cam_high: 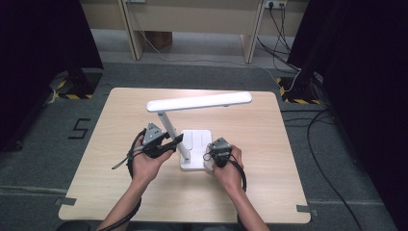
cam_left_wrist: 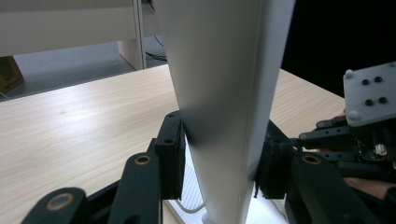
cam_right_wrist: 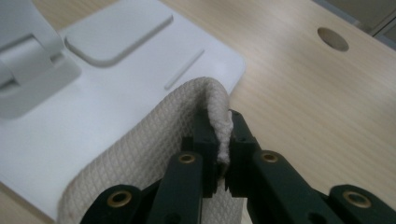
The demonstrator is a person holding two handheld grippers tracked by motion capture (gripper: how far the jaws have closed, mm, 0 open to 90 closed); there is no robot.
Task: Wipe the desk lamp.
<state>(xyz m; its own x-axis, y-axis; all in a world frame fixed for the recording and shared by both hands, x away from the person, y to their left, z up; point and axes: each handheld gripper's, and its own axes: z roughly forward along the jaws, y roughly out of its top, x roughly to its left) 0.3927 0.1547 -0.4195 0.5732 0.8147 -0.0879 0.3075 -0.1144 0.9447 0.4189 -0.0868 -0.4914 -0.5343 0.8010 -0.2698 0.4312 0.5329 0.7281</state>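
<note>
The left hand-held gripper (cam_left_wrist: 219,163) clamps the white desk lamp's slanted plastic stem (cam_left_wrist: 224,93); the right hand-held gripper (cam_right_wrist: 223,140) pinches a folded cream waffle-weave cloth (cam_right_wrist: 154,149) over the lamp's flat white base (cam_right_wrist: 116,88).

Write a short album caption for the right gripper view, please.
Right gripper pinching a folded white cloth over the lamp's white base on a wooden table.
</note>
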